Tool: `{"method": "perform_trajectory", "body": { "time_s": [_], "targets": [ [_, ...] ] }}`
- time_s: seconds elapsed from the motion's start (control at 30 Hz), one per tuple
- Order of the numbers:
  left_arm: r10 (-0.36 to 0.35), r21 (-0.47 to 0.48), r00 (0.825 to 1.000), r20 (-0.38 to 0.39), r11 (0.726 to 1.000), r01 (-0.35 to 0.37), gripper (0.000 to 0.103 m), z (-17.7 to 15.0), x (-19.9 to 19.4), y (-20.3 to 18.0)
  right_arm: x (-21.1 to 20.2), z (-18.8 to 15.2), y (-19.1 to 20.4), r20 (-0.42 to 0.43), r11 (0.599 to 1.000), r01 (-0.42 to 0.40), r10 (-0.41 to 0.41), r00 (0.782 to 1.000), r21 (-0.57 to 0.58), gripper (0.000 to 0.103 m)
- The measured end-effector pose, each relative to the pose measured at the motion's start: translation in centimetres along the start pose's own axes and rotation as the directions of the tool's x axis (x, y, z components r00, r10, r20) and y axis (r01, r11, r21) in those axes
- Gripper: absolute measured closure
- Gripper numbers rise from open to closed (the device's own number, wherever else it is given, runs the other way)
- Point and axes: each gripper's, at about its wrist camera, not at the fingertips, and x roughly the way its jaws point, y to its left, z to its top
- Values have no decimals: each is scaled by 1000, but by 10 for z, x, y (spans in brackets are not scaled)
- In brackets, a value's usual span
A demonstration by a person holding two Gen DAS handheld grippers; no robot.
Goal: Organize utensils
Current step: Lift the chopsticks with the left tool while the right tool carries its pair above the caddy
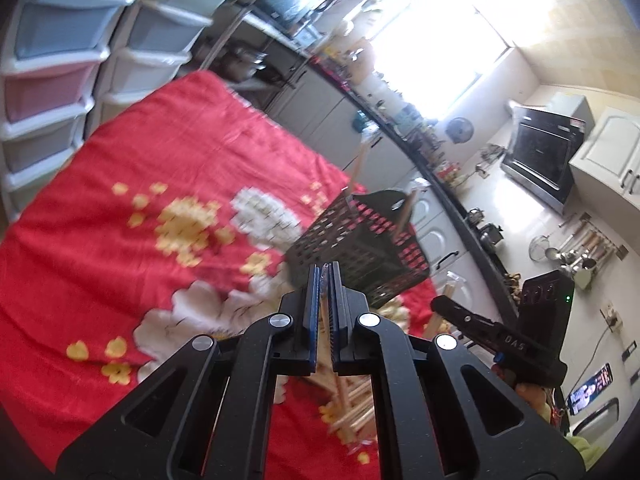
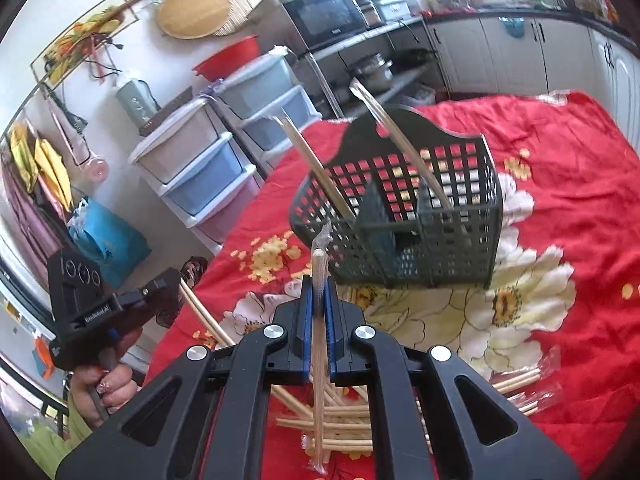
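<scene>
A black mesh basket [image 1: 360, 248] [image 2: 400, 220] stands on the red floral cloth [image 1: 160, 200] [image 2: 560, 200], with a few wooden chopsticks [image 2: 316, 164] leaning upright in it. More chopsticks [image 2: 340, 420] [image 1: 352, 404] lie in a loose pile on the cloth, some in clear wrappers. My left gripper [image 1: 325, 270] is shut on a thin wrapped pair of chopsticks above the pile. In the right wrist view it [image 2: 166, 280] shows at the left with sticks poking out. My right gripper [image 2: 319, 280] is shut on a wrapped pair of chopsticks [image 2: 320, 360], held upright just before the basket.
Plastic drawer units [image 1: 52, 60] [image 2: 200, 168] stand beyond the cloth's far edge. A kitchen counter [image 1: 400, 132] with a microwave [image 2: 324, 16] and cabinets runs behind. A person's hand [image 2: 108, 388] holds the left gripper's handle. The right gripper [image 1: 436, 302] shows in the left wrist view.
</scene>
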Motion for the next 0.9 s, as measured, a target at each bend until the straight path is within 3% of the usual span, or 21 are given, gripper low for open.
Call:
{"method": "perform_trajectory", "body": {
  "time_s": [0.53, 0.9],
  "targets": [
    [-143, 163, 989, 25, 977, 137, 101, 30, 4, -80, -36, 18, 4, 111, 999, 9, -4, 994, -46, 97],
    [-200, 228, 979, 36, 955, 187, 101, 46, 17, -116, -56, 31, 2, 181, 998, 35, -24, 983, -56, 97]
  ]
}}
